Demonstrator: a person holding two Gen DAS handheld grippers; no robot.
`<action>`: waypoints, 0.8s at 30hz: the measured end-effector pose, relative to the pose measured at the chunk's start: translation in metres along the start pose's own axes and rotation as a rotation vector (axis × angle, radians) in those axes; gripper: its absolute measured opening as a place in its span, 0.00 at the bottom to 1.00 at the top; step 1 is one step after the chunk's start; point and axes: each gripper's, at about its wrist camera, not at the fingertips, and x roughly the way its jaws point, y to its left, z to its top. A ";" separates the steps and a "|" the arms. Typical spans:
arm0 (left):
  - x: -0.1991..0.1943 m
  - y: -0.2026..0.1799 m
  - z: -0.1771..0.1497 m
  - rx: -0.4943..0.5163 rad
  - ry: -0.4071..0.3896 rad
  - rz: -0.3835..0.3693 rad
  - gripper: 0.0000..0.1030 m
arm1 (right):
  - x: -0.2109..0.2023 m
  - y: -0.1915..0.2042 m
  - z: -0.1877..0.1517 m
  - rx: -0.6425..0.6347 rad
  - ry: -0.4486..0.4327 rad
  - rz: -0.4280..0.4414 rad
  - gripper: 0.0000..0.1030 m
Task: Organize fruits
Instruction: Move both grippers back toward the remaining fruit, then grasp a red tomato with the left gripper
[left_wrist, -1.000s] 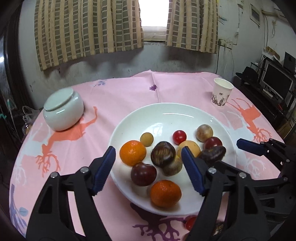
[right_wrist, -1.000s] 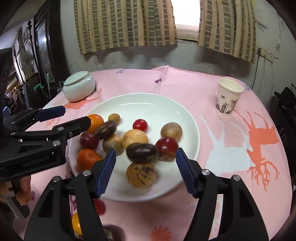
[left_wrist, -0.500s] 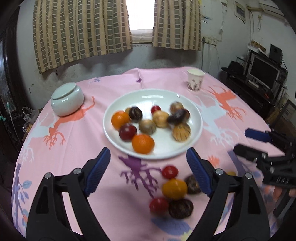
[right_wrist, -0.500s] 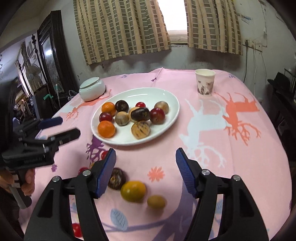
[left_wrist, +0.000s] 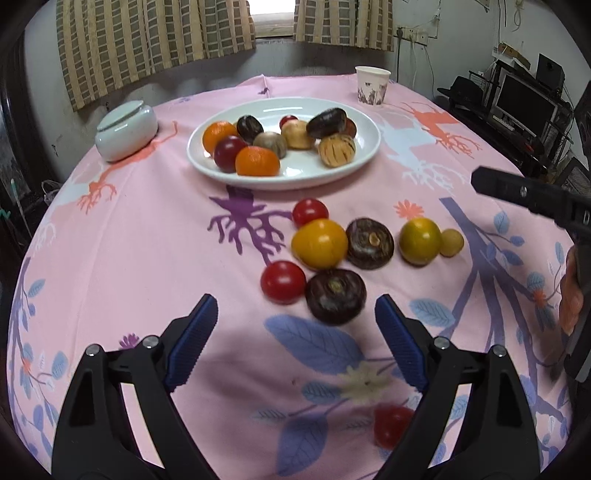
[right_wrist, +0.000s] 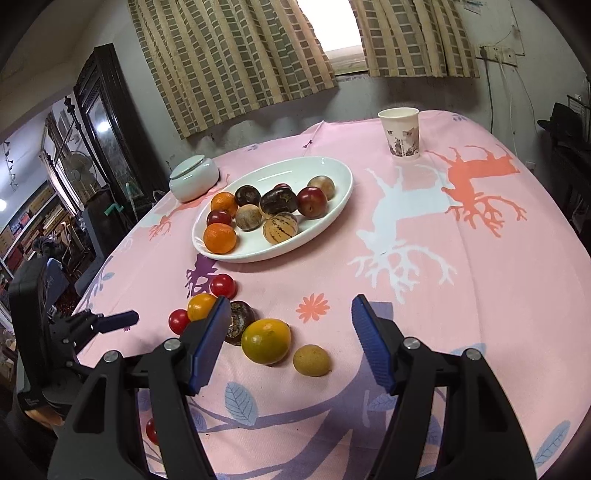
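Presently on the bench (left_wrist: 140, 236), under a pink printed cloth: one white plate (left_wrist: 364, 153) toward the far side, holding about ten fruits, among them two oranges, dark plums and a striped pale melon-like fruit (left_wrist: 337, 150). Loose fruit lies on the cloth nearer the camera, apart from the plate: two red tomatoes (left_wrist: 283, 281), a yellow-orange fruit (left_wrist: 319, 243), two dark purple round fruits (left_wrist: 335, 295), a green-yellow citrus (right_wrist: 266, 340) and a small tan fruit (right_wrist: 311, 360) just beside it; one more red tomato (left_wrist: 390, 424) sits close under the left tool. Left tool (left_wrist: 295, 332): jaws opening, nothing between them, aimed toward the nearest dark fruit and tomato. Right tool (right_wrist: 290, 339): jaws apart and empty, the citrus and small tan fruit lying ahead between its fingers, untouched. Handling, as judged: all items light, round, prone to roll; tomatoes thin-skinned and soft, so squeeze gently; citrus firmer. Best hold is across the widest middle, pads on opposite sides. Bystanders: lidded white jar (left_wrist: 125, 131), paper cup (right_wrist: 402, 133).
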 end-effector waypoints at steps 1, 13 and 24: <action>0.001 -0.001 -0.003 -0.002 0.007 -0.008 0.86 | -0.001 0.000 0.000 -0.003 -0.002 0.000 0.66; -0.022 -0.007 -0.044 -0.023 0.091 -0.098 0.88 | 0.003 0.004 -0.003 -0.044 0.019 -0.018 0.66; -0.025 -0.033 -0.068 0.072 0.119 -0.121 0.80 | 0.005 0.015 -0.008 -0.091 0.024 -0.033 0.66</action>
